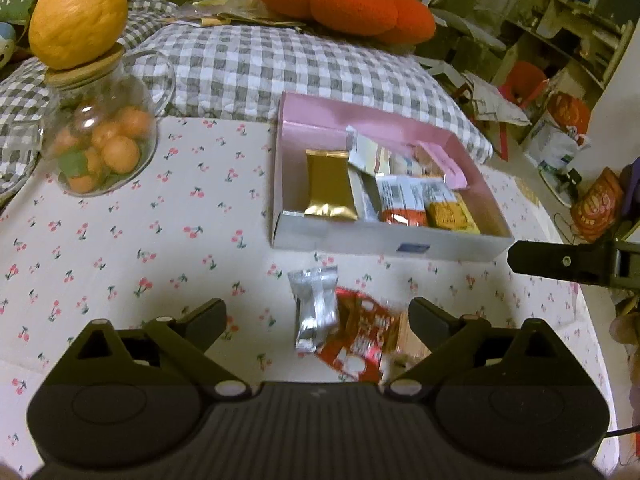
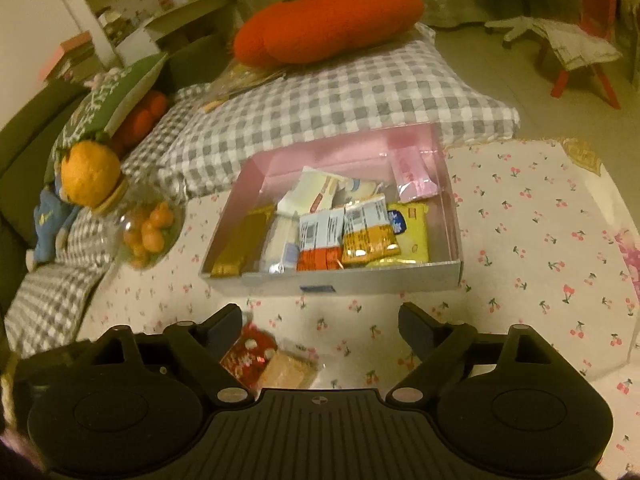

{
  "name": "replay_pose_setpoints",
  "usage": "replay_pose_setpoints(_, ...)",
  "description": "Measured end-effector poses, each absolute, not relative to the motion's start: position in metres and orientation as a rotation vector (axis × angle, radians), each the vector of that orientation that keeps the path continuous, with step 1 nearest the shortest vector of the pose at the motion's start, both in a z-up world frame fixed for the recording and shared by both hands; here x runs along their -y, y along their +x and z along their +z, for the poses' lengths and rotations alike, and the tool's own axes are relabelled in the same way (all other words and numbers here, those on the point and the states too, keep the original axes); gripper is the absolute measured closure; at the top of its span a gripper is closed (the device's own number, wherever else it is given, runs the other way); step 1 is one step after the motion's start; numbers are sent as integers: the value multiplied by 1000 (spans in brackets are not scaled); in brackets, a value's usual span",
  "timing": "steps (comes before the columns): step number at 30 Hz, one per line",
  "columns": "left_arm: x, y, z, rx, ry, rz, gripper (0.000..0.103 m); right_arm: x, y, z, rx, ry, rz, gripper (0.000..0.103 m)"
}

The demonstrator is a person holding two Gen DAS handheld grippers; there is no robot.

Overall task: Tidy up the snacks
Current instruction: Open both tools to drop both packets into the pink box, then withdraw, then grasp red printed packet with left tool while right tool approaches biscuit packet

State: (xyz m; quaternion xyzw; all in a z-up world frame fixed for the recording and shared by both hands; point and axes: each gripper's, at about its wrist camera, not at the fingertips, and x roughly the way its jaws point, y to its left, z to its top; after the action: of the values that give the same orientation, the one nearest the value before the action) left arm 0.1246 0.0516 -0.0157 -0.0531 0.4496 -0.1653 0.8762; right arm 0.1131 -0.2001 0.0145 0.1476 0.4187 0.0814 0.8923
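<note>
Across the whole lower frame spreads the cherry-print tablecloth (image 1: 120,240), white with little red cherries, and behind it at the top lies a grey-and-white checked cushion (image 1: 260,64) with a big orange plush pillow (image 1: 344,0) on top. Centre right sits the pink-lined box (image 1: 486,204), open, its white front wall carrying a small blue label (image 1: 414,247) too small to read. Inside it: a gold packet (image 1: 329,186) at the left, then a white-and-orange packet (image 1: 400,200) with a printed panel, a yellow-orange packet (image 1: 450,208) just beside it, and a pink packet (image 1: 442,162) toward the back right corner. None of the print on them is legible.

Upper left, a glass jar (image 1: 100,140) of small orange fruits stands on the cloth, a large yellow-orange citrus (image 1: 78,14) balanced on its wooden lid.

Now the left gripper (image 1: 318,314): jaws spread wide, nothing between them pinched. Below them on the cloth, in front of the box, lies a crinkled silver packet (image 1: 316,308), overlapping a red-and-white packet (image 1: 360,340); the white marks on the red wrapper are blurred, so no brand can be read. Whether either finger touches these, I cannot tell.

The right gripper (image 2: 320,322) is likewise spread wide and holds nothing, poised in front of the box's front wall. In its view the red-and-white packet sits low, near its left finger, with a tan wafer-like snack (image 2: 288,372) against it.
</note>
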Motion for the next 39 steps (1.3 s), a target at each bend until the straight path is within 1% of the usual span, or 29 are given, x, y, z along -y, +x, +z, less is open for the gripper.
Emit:
replay_pose_setpoints(6,-53,112,-19,-938,-103,-340,0,192,96,5,-873,237,166,13)
replay_pose_setpoints(13,-48,97,-31,-960,-20,-336,0,190,79,-1,-857,196,153,13)
replay_pose_setpoints(19,-54,89,-36,-975,-39,-354,0,191,71,-4,-846,152,143,12)
replay_pose_setpoints(25,-51,87,-41,-974,-52,-397,2,193,72,-13,-876,133,125,12)
replay_pose_setpoints(34,-28,84,-45,-977,-102,-474,8,200,77,-18,-898,151,92,12)
replay_pose_setpoints(36,-21,84,-49,-986,-94,-490,15,200,78,-19,-903,152,92,12)
replay_pose_setpoints(37,-18,84,-51,-991,-88,-494,17,200,78,-20,-905,154,93,12)
replay_pose_setpoints(39,-14,83,-54,-997,-80,-492,25,199,79,-21,-911,160,95,12)
